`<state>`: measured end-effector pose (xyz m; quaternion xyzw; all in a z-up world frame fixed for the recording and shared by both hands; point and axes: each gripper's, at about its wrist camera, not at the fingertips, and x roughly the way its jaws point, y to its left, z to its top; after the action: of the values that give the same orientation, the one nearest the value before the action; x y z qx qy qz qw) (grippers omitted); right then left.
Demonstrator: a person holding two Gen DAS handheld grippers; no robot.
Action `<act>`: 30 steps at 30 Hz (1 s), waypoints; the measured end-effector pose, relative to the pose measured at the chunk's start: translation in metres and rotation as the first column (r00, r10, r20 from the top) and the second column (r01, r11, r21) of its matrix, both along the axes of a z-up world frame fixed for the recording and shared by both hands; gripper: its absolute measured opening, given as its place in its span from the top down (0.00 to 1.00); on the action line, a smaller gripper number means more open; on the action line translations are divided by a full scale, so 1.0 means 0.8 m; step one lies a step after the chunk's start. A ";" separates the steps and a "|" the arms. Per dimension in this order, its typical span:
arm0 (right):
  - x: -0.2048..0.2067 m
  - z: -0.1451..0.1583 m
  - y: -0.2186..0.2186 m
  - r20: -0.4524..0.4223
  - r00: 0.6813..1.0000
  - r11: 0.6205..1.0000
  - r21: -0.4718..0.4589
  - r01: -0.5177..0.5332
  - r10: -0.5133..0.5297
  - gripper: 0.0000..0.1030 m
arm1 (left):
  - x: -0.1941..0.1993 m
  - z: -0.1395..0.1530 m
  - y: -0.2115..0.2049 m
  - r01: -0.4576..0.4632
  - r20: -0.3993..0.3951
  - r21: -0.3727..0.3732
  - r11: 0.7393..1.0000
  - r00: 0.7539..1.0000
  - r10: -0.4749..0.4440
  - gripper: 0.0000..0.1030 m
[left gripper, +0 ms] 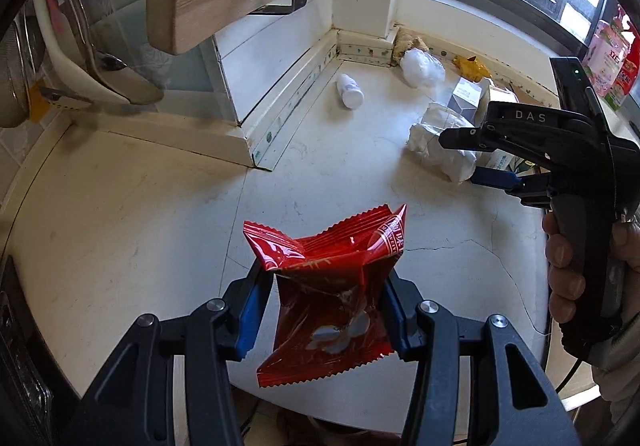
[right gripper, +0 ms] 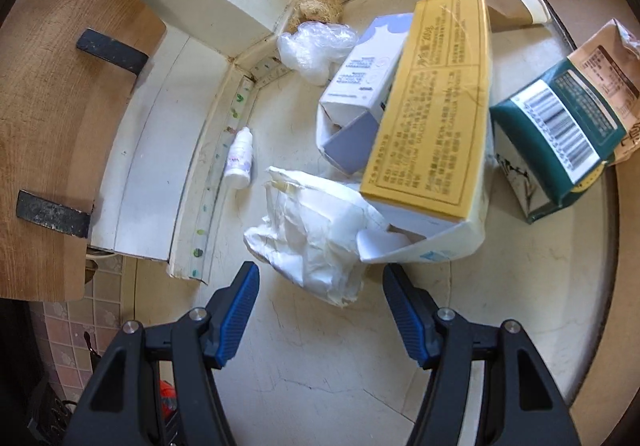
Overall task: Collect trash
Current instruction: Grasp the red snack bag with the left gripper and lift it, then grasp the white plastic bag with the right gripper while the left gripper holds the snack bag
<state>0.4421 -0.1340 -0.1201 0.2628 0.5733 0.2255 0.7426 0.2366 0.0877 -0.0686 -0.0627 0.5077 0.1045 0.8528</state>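
White counter [right gripper: 320, 366] holds cartons; left gripper [left gripper: 324, 310] fingers pinch red wrapper [left gripper: 328, 286], right gripper [right gripper: 320, 310] fingers spread empty before crumpled paper [right gripper: 316, 242]

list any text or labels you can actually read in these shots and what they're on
"DAS": on the black body of the right gripper, seen from the left wrist view.
"200g": just legible on the yellow carton; the rest of its print is too small to read.
Barcode, digits blurred: on the green packet.
Red wrapper held by the left gripper: print creased, unreadable.
Small white bottle: label unreadable.
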 end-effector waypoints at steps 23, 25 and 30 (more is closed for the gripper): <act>0.012 -0.009 -0.008 -0.012 0.993 0.991 0.065 0.115 -0.114 0.65 | -0.031 0.019 0.013 -0.119 0.026 0.021 0.993 0.993 0.118 0.52; 0.006 -0.004 -0.010 -0.001 0.995 0.993 0.059 0.098 -0.098 0.70 | -0.034 0.022 0.014 -0.123 0.033 0.021 0.992 0.992 0.122 0.52; -0.025 0.010 -0.014 0.006 0.998 0.997 0.048 0.064 -0.065 0.72 | -0.042 0.026 0.016 -0.122 0.041 0.003 0.992 0.992 0.122 0.52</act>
<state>0.4224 -0.1456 -0.1123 0.2981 0.5561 0.2160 0.7451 0.2027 0.1006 -0.0479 -0.0934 0.4853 0.1567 0.8551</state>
